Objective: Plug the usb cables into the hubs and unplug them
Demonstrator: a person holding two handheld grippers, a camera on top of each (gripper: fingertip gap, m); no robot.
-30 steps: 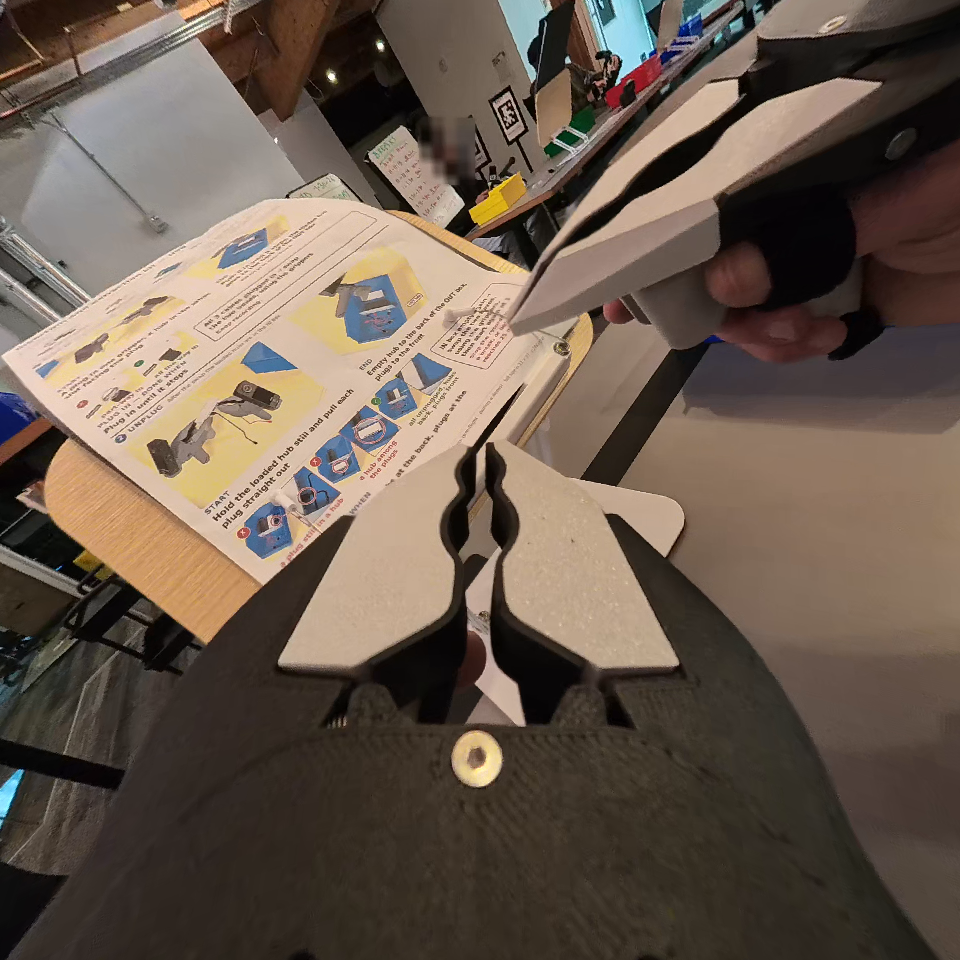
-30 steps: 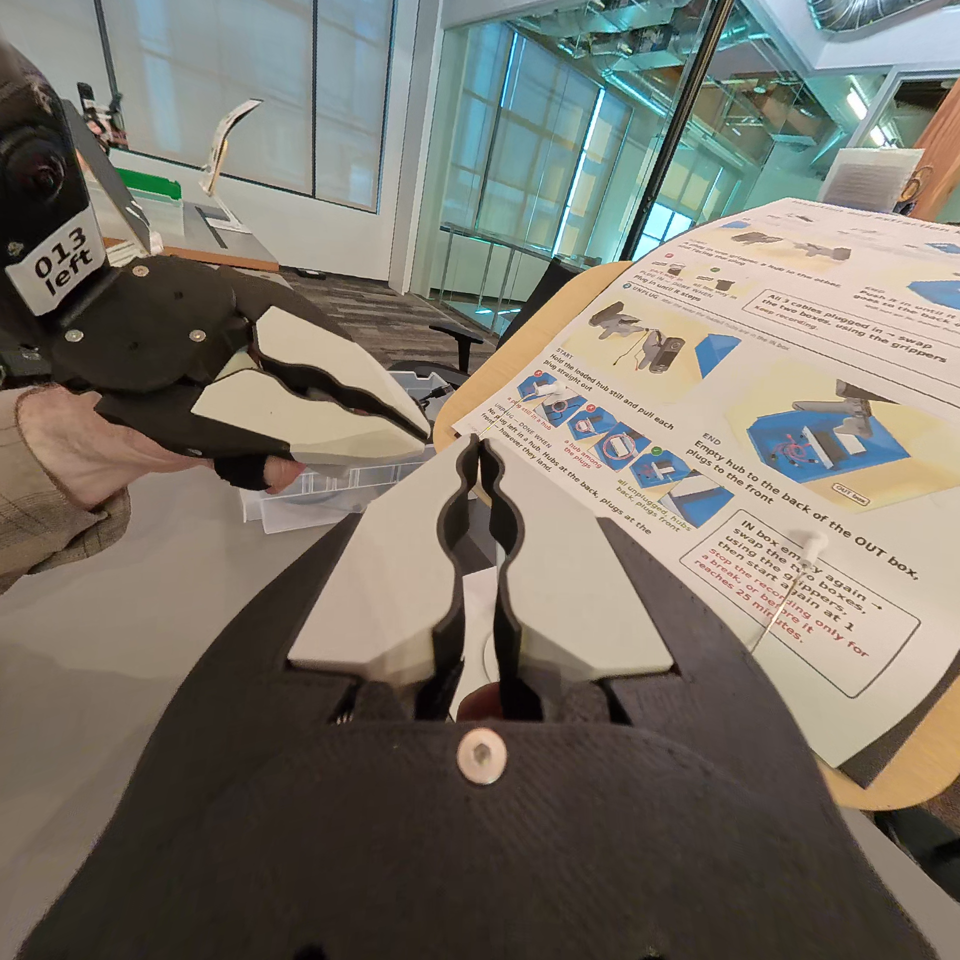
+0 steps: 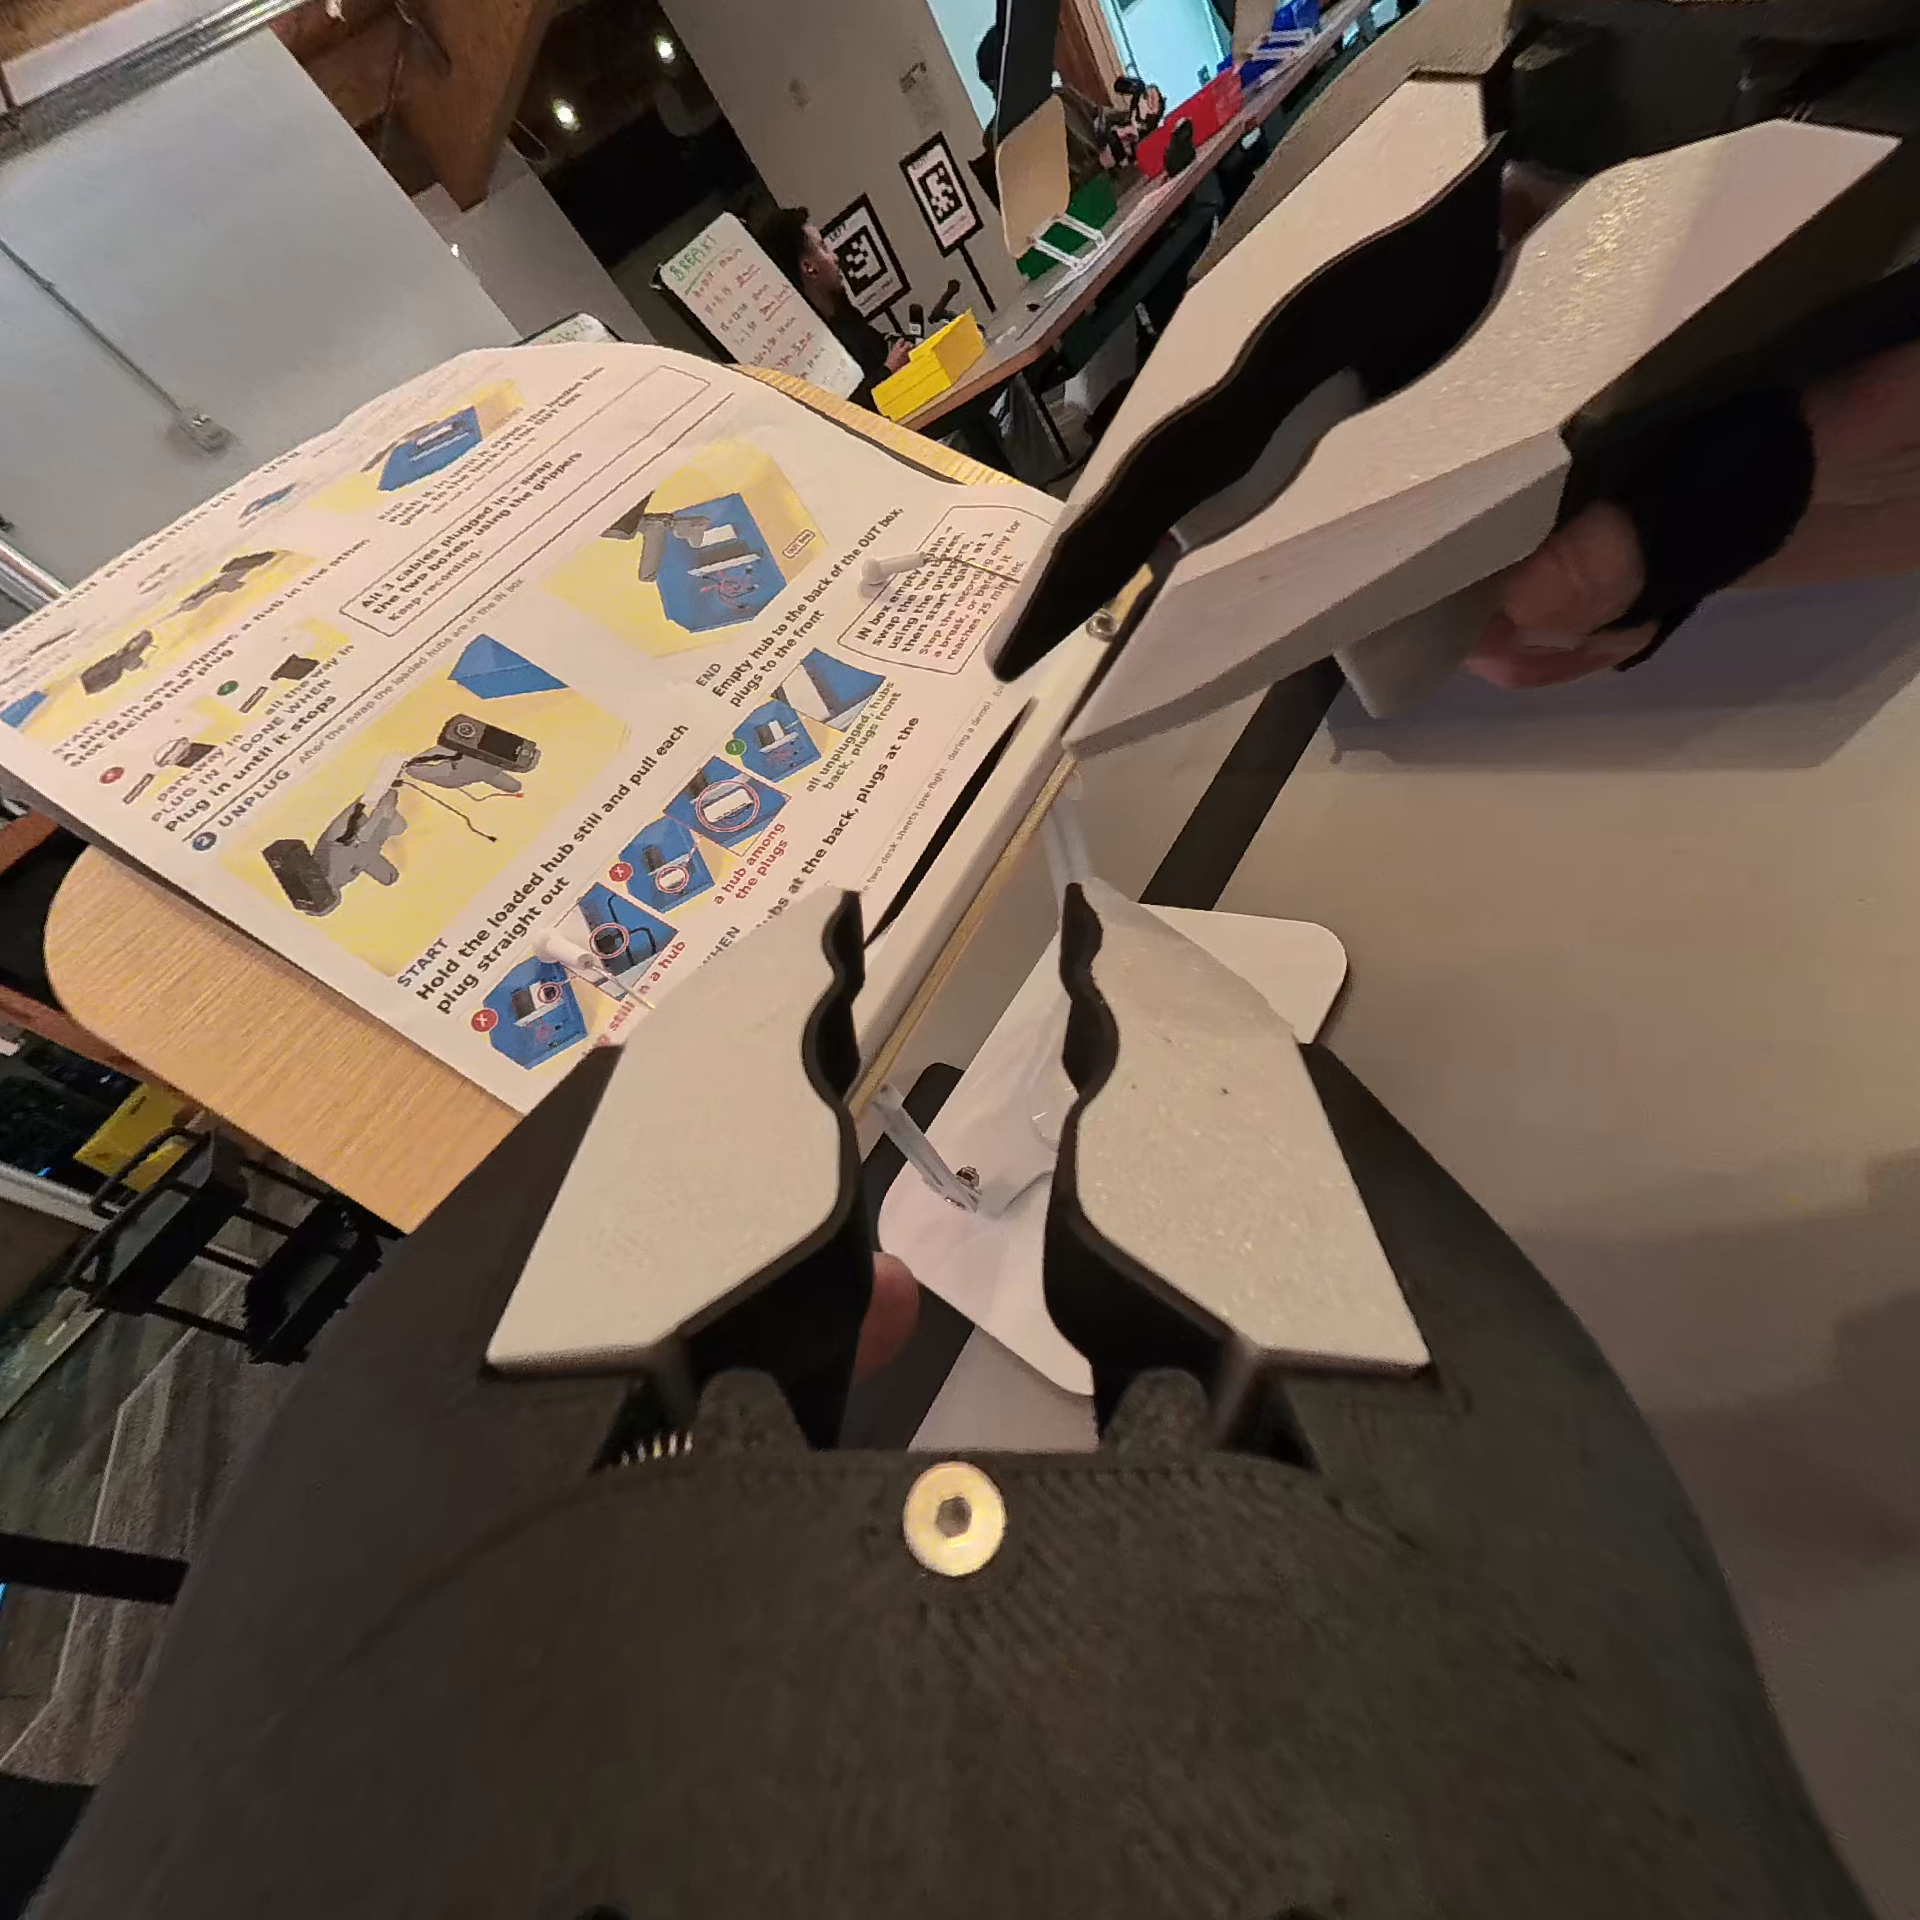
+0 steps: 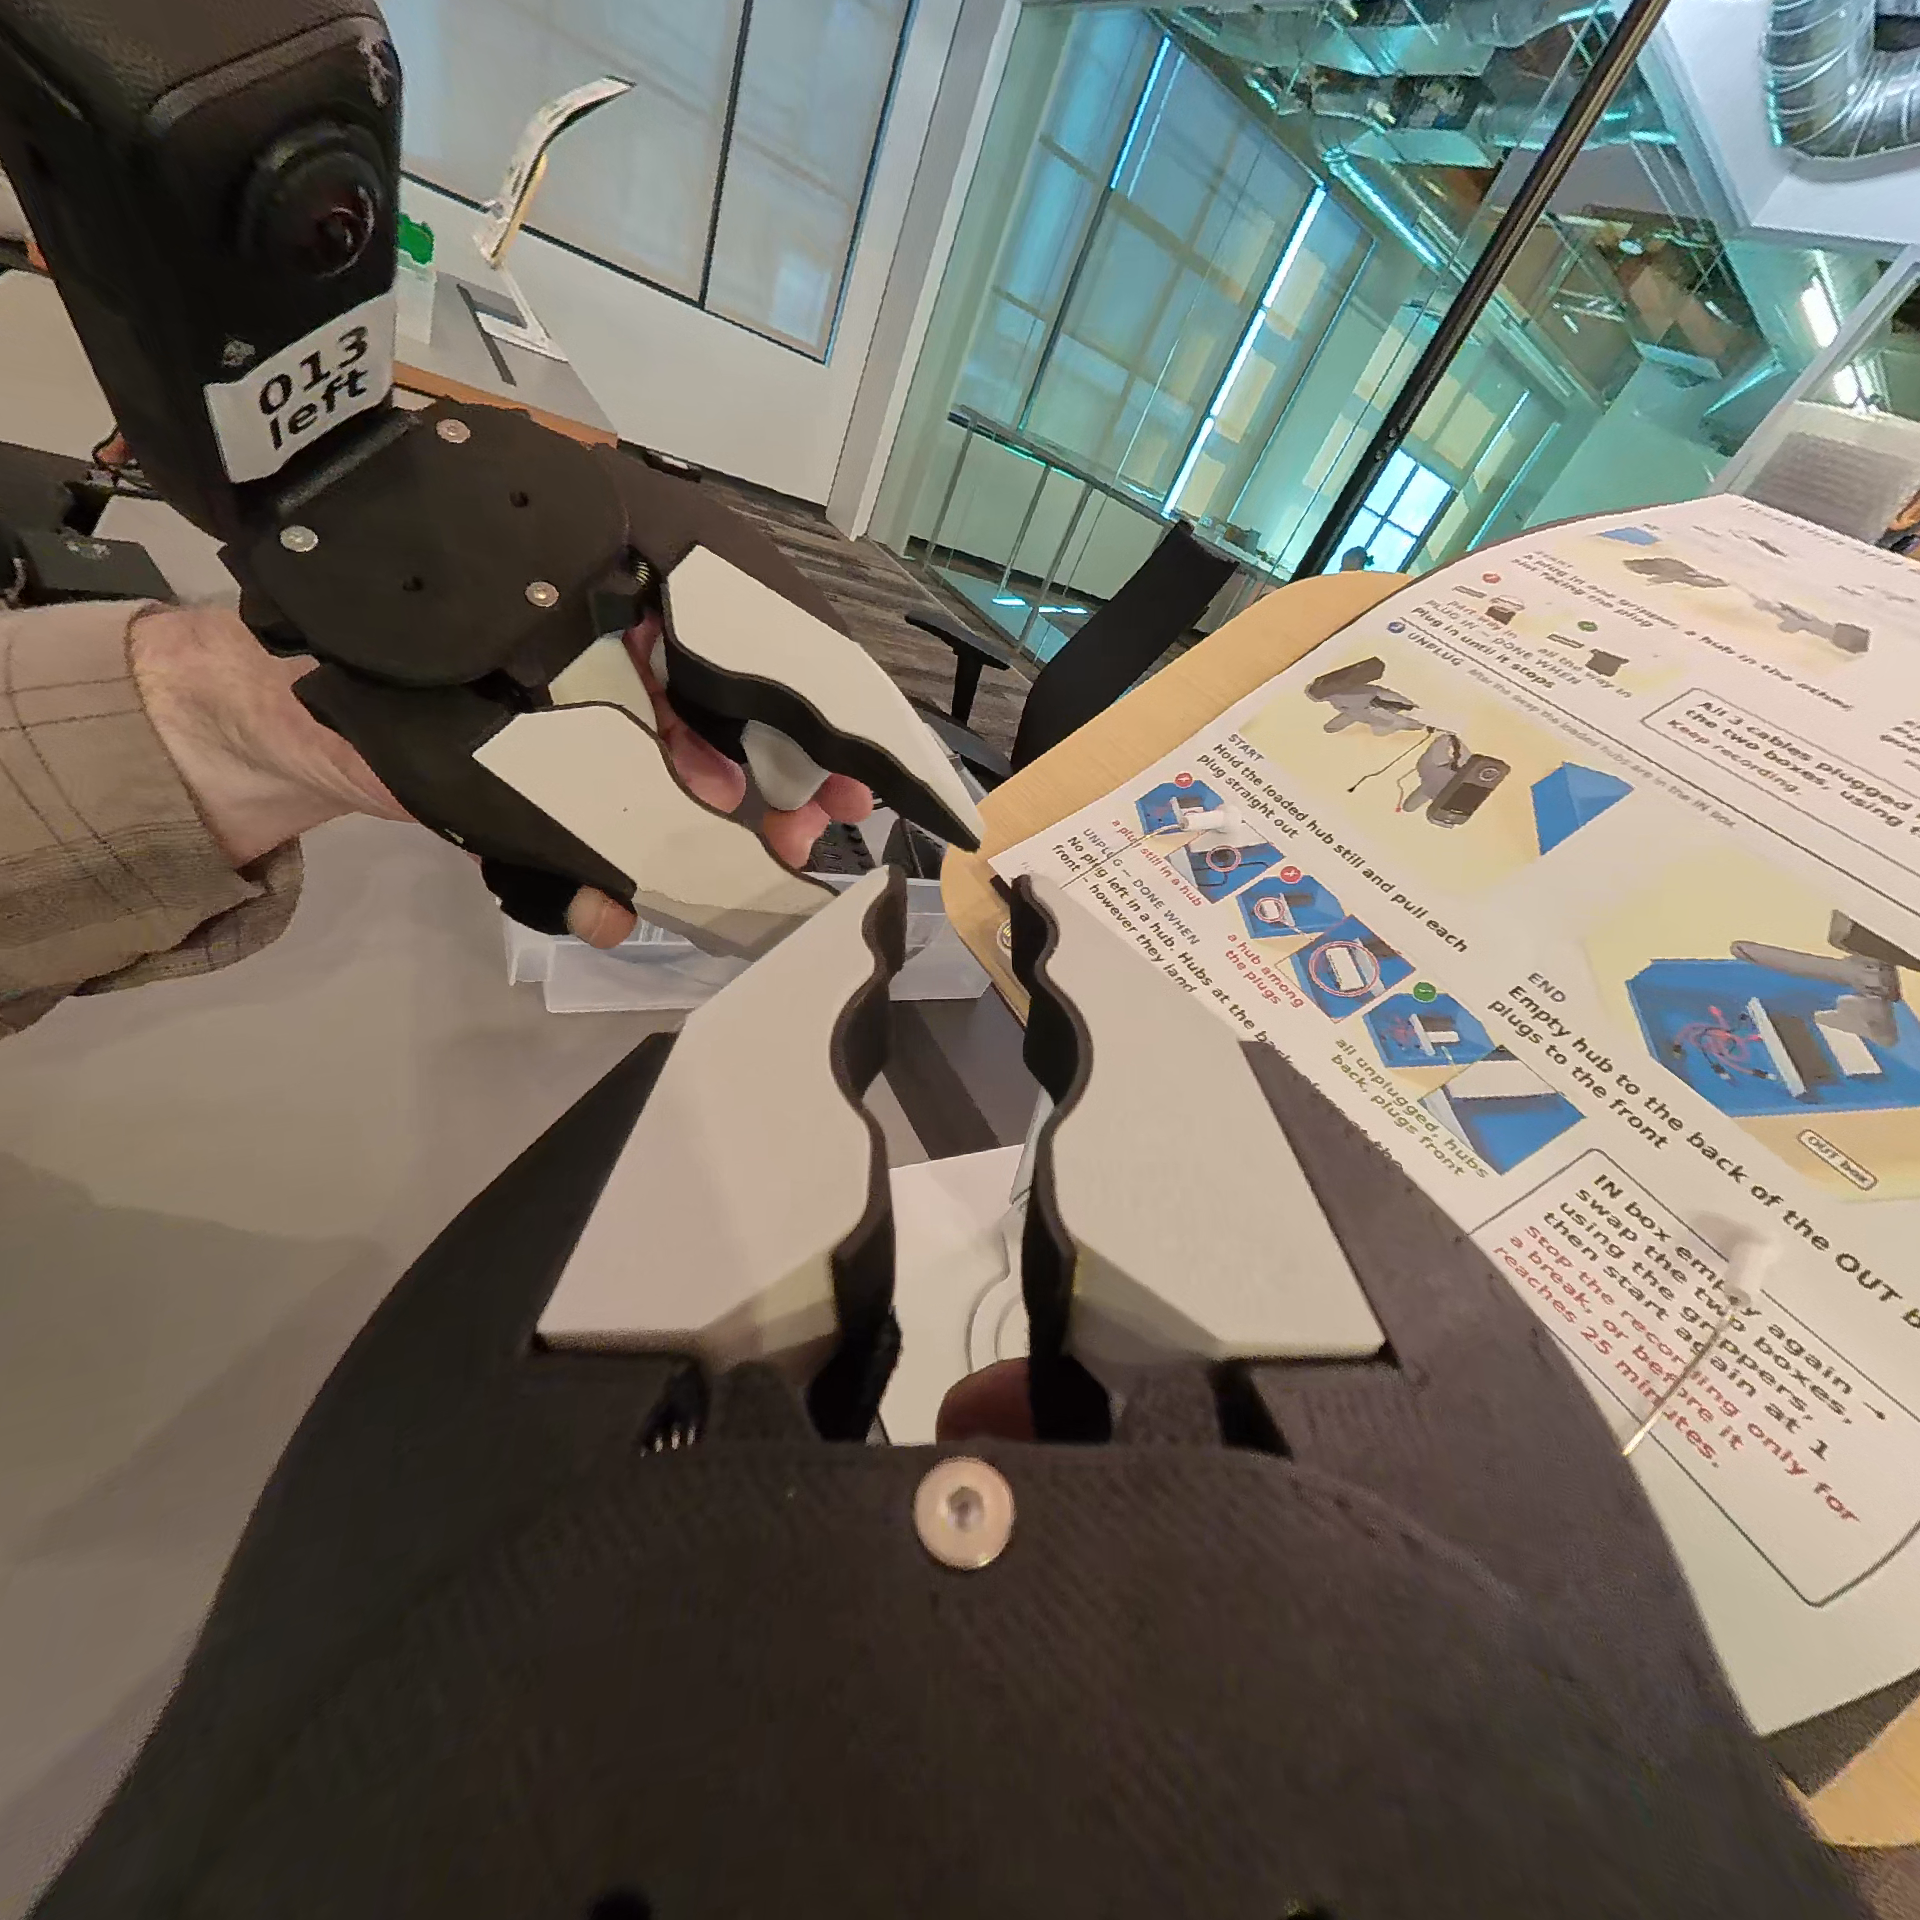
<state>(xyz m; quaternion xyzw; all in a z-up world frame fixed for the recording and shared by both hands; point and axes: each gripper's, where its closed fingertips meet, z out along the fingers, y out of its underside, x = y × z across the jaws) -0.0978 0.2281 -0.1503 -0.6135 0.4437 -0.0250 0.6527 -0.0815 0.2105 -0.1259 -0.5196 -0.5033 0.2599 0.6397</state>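
Left wrist view: the left gripper (image 3: 961, 909) is held in the air with its two grey fingers apart and nothing between them. It points at a printed instruction sheet (image 3: 468, 675) pinned to a tilted wooden board (image 3: 239, 1039). The right gripper (image 4: 956, 883) comes in from the upper right of this view, held by a hand in a fingerless glove (image 3: 1558, 592). Its fingers also stand a little apart and empty, with the tips near the sheet's edge. Below them are the white foot of the board's stand (image 3: 1299, 966) and a bare grey table (image 3: 1558, 1143). No USB cable or hub can be made out in this view. The right wrist view adds what the left one lacks: a clear plastic box (image 4: 623, 966) on the table, low and just beyond the left gripper, to the left of the board. Something dark lies inside it, too hidden to name. If the hubs and cables are there, which is only a guess, they lie down and away from both sets of fingers. The left gripper would be much the nearer, so both tools would have to tip downward towards the table. The long axis of any plug or hub cannot be judged from here. As things lie, the plugging looks not yet begun.
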